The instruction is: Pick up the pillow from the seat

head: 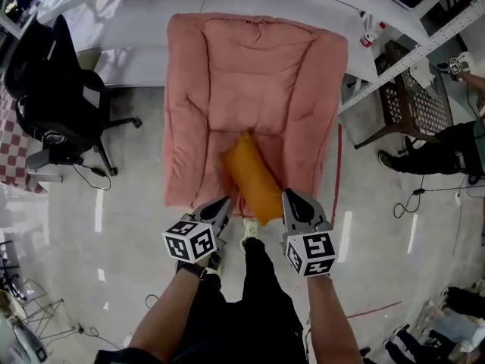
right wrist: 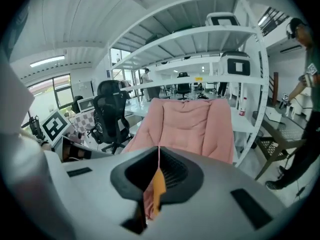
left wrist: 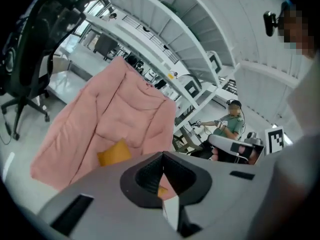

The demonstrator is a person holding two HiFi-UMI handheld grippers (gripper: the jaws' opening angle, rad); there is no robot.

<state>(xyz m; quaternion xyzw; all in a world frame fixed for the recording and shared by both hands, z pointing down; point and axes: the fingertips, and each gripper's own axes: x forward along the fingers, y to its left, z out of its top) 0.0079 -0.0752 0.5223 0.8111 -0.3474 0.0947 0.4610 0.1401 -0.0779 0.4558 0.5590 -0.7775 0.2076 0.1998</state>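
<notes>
An orange pillow (head: 252,174) lies lengthwise on the lower middle of a pink padded seat (head: 250,74). My left gripper (head: 221,206) hovers at the seat's front edge, just left of the pillow's near end, jaws shut and empty. To the right of that end my right gripper (head: 289,199) is likewise shut with nothing in it. In the left gripper view the pillow (left wrist: 114,152) shows ahead on the pink seat (left wrist: 120,109), beyond the closed left gripper (left wrist: 162,157). In the right gripper view a sliver of the pillow (right wrist: 158,184) shows behind the closed right gripper (right wrist: 159,151), below the seat (right wrist: 192,124).
A black office chair (head: 57,97) stands left of the seat. White tables (head: 129,29) run behind it. To the right are a metal lattice chair (head: 413,101), a seated person (head: 447,150) and floor cables (head: 417,196). A spray bottle (head: 369,32) stands on the table.
</notes>
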